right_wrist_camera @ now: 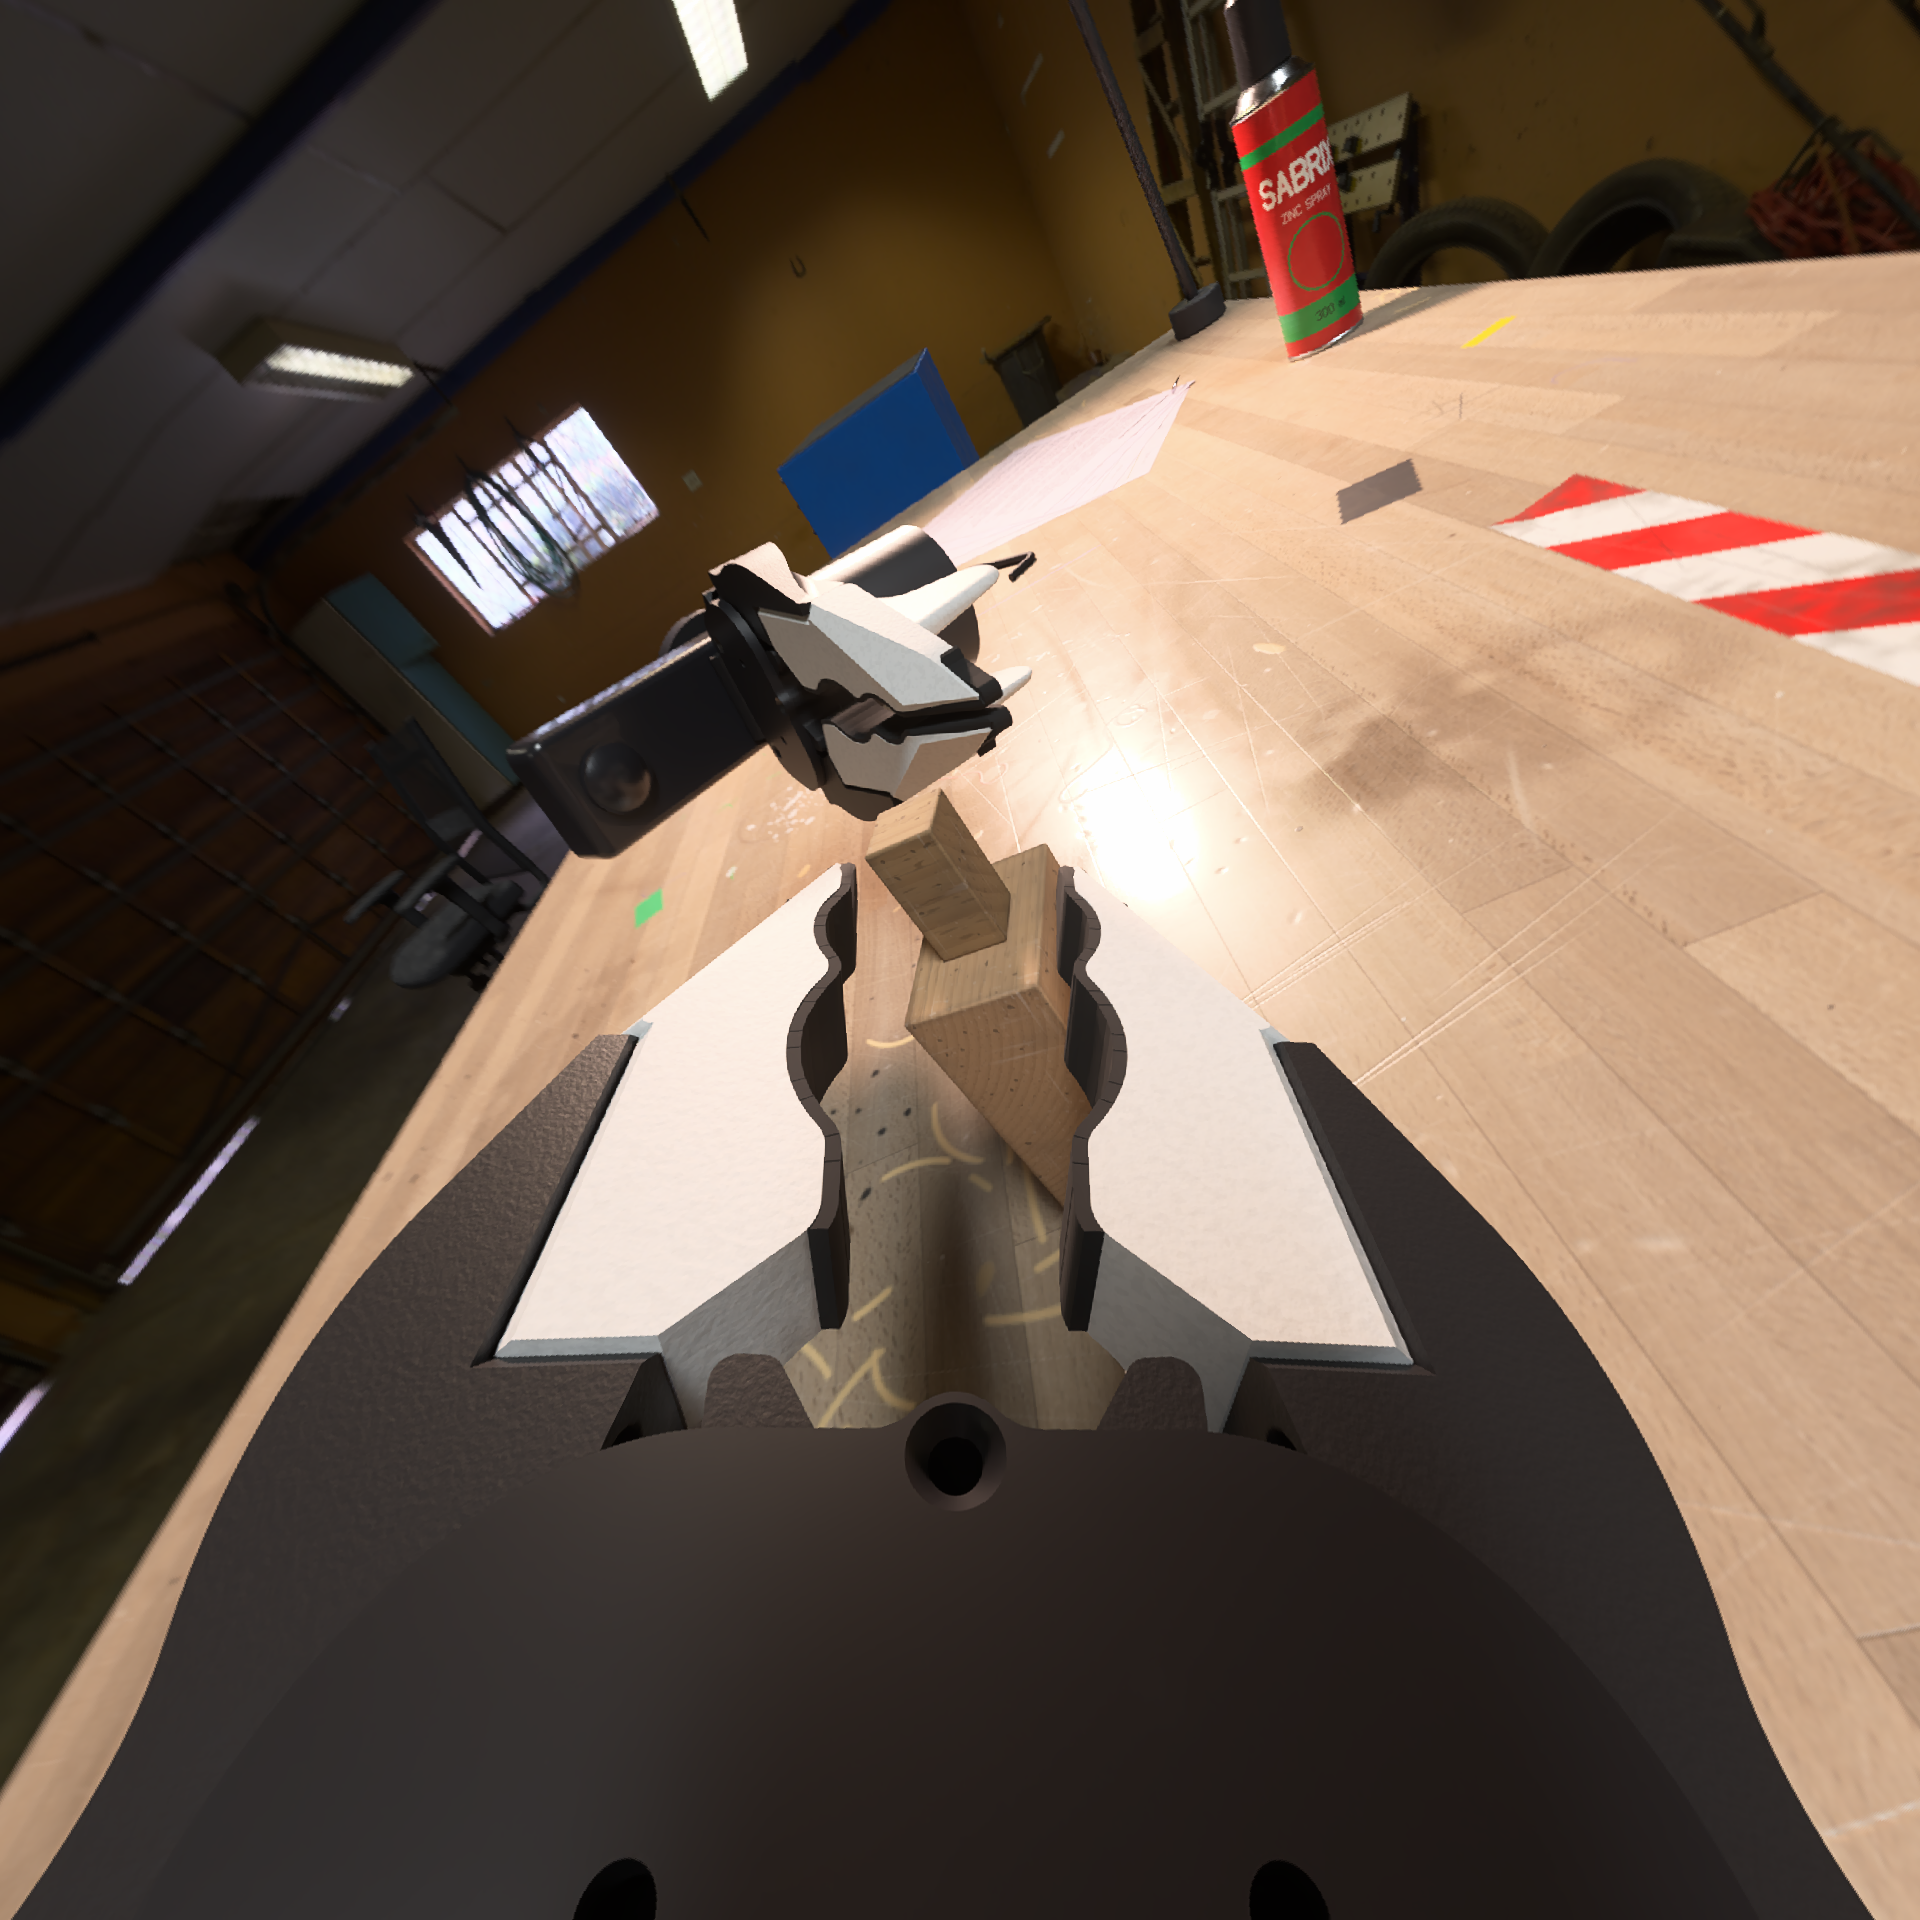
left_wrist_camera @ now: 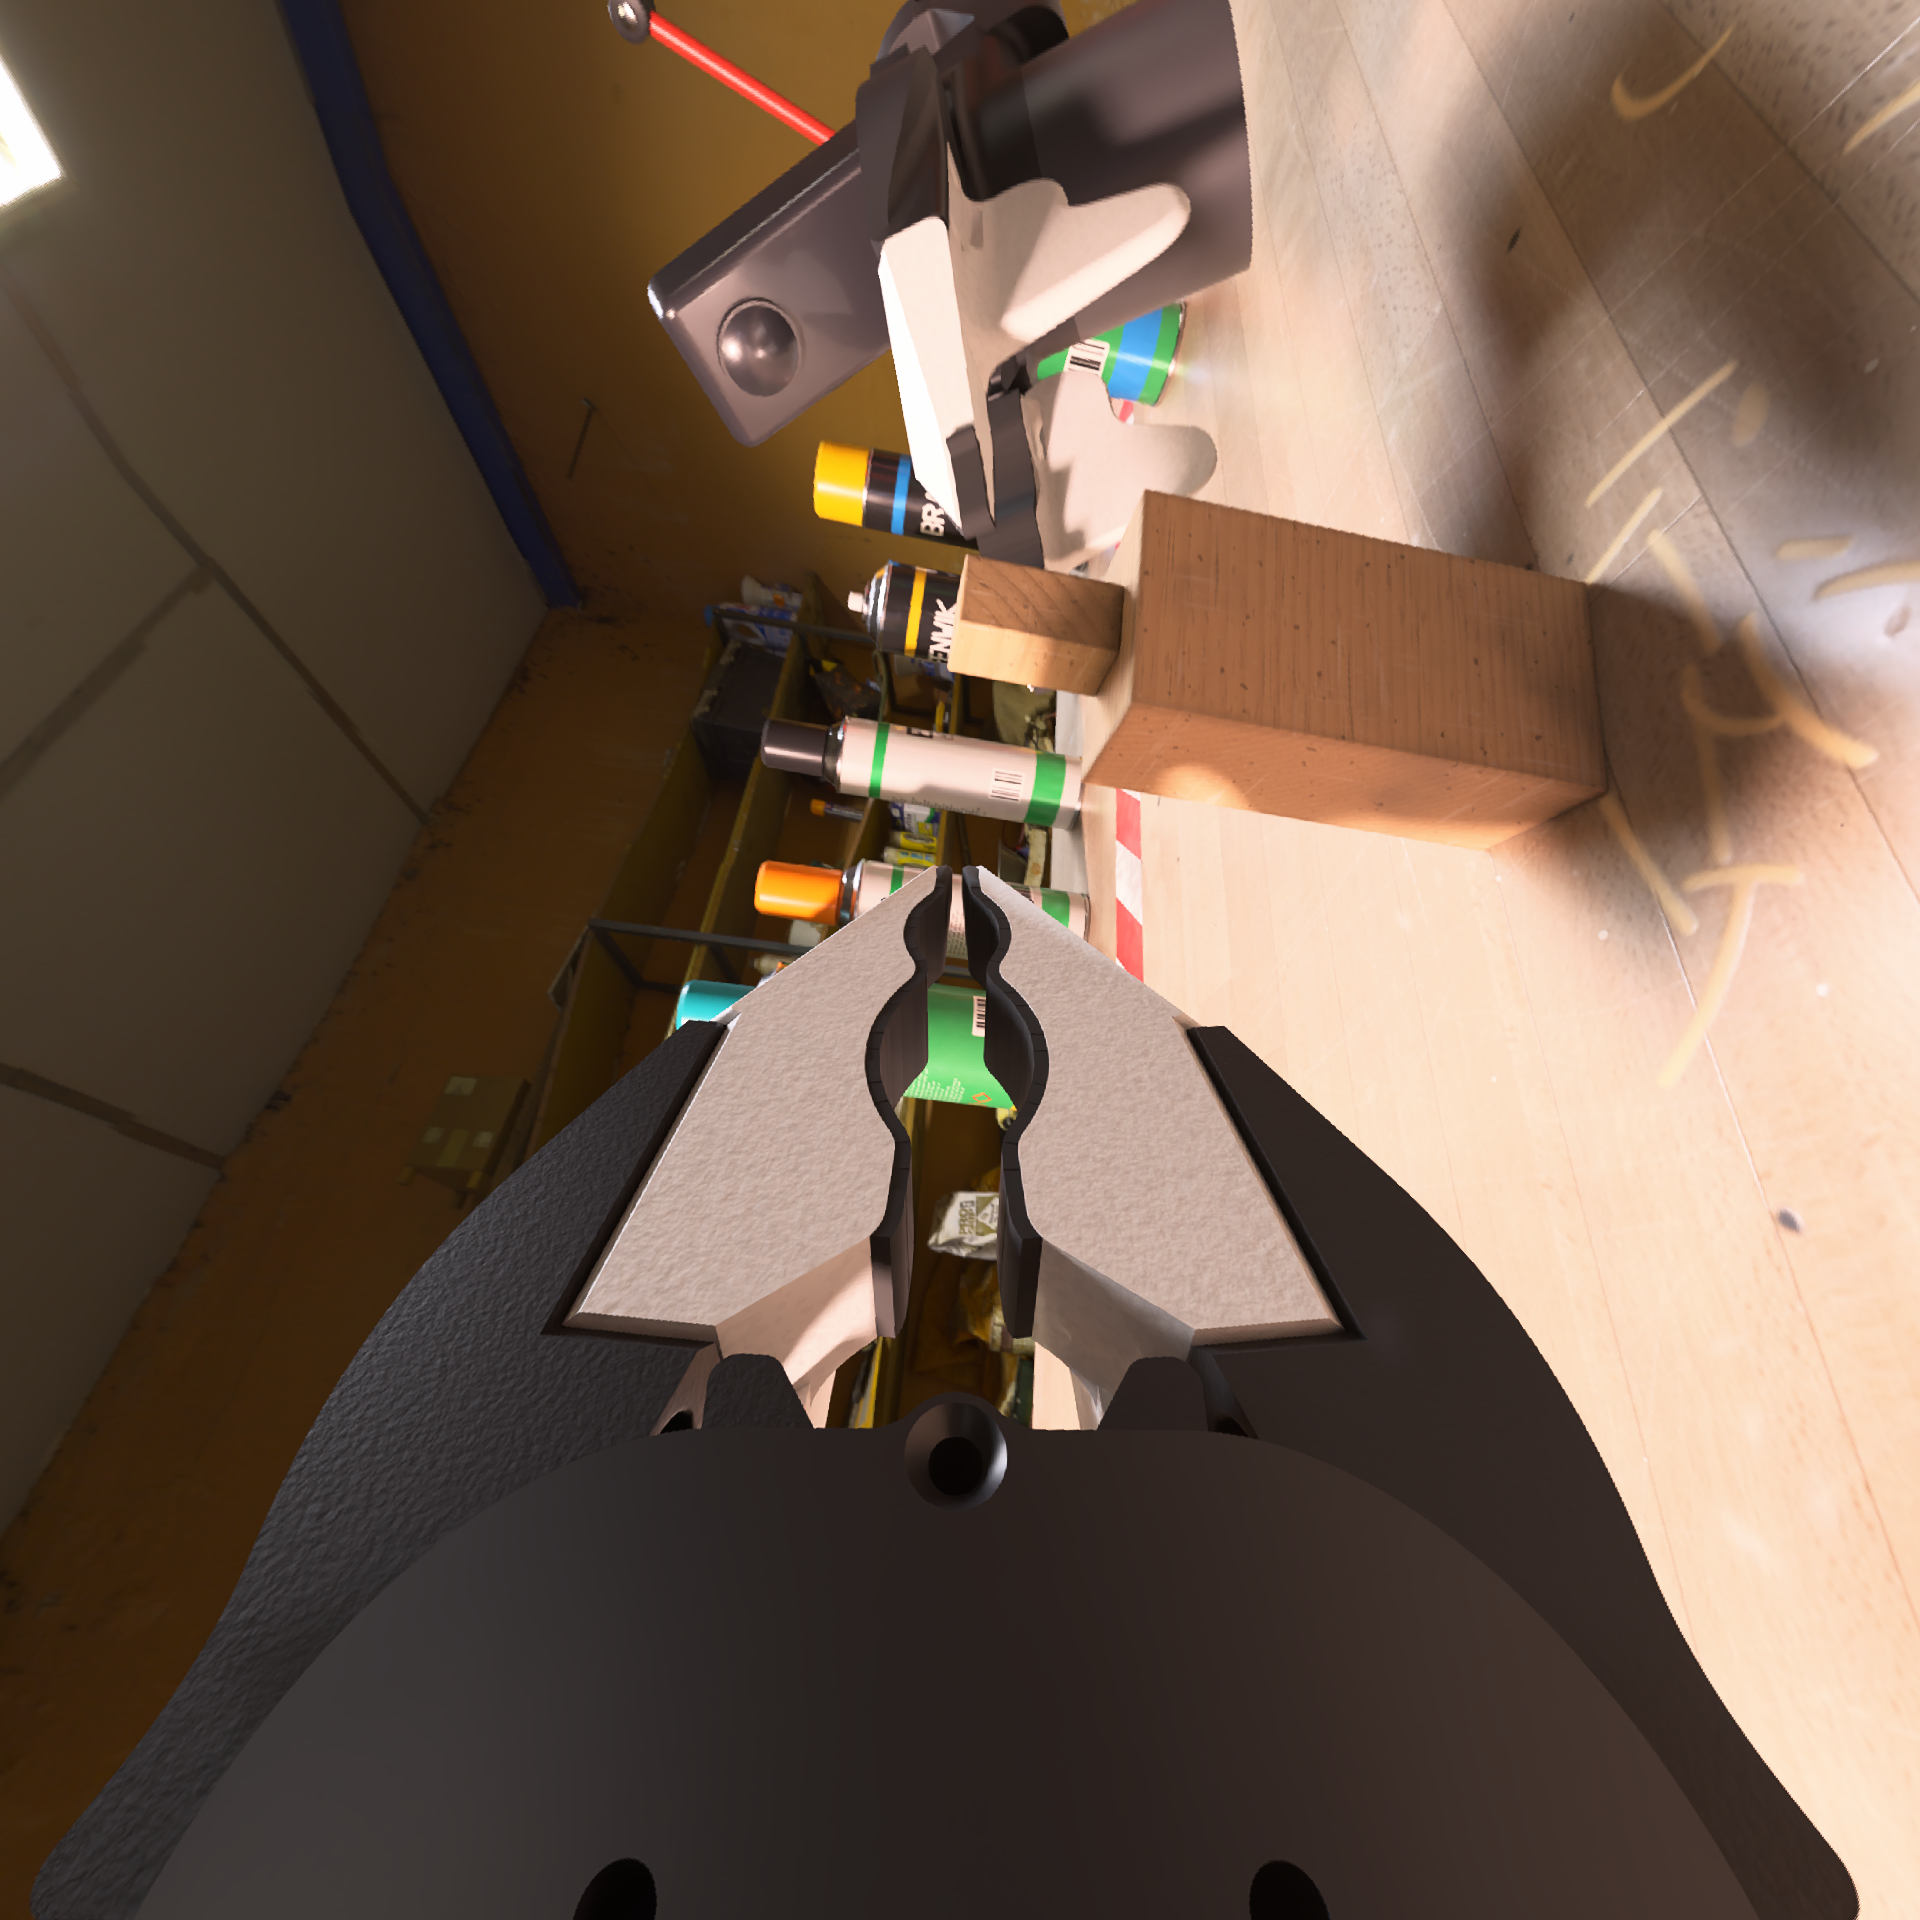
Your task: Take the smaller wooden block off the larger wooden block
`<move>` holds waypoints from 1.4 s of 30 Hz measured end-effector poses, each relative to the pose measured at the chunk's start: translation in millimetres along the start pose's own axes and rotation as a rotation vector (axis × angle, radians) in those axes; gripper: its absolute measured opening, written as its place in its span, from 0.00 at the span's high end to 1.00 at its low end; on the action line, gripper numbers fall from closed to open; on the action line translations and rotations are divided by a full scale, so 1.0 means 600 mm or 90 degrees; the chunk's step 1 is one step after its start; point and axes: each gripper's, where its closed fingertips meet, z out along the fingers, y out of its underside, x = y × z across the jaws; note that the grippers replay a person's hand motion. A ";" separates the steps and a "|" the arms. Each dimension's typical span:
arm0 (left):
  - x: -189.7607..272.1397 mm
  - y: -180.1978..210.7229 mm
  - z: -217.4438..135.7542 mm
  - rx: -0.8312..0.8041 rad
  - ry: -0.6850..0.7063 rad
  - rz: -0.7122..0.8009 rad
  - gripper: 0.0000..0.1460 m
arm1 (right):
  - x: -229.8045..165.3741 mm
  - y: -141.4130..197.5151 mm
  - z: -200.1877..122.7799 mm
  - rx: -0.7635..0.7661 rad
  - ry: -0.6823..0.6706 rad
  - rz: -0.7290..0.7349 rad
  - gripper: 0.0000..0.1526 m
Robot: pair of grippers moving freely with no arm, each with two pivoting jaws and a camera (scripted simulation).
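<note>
Printed lettering shows on the red spray can [right_wrist_camera: 1296, 208] near the desk's [right_wrist_camera: 1558, 831] far edge, and on two black spray cans [left_wrist_camera: 920, 611], with barcodes on the white-and-green can [left_wrist_camera: 935, 769].

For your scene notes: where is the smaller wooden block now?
The smaller wooden block rests atop the larger wooden block, between both grippers.

Open tabletop [right_wrist_camera: 1558, 935] around larger block [right_wrist_camera: 997, 1049], right claw [left_wrist_camera: 1081, 436] crowding smaller block [left_wrist_camera: 1039, 623]
</note>
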 end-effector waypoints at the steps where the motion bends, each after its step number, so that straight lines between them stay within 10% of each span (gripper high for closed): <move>1: -0.001 -0.004 0.000 0.005 -0.005 0.003 0.99 | -0.002 0.001 0.004 -0.004 0.006 -0.016 0.75; 22: 0.028 0.002 0.017 -0.065 0.096 -0.101 0.99 | 0.023 0.030 0.022 -0.069 0.068 -0.040 0.76; 42: -0.029 -0.039 0.001 -0.057 -0.109 0.095 0.99 | -0.009 0.003 0.032 -0.015 0.124 -0.254 0.89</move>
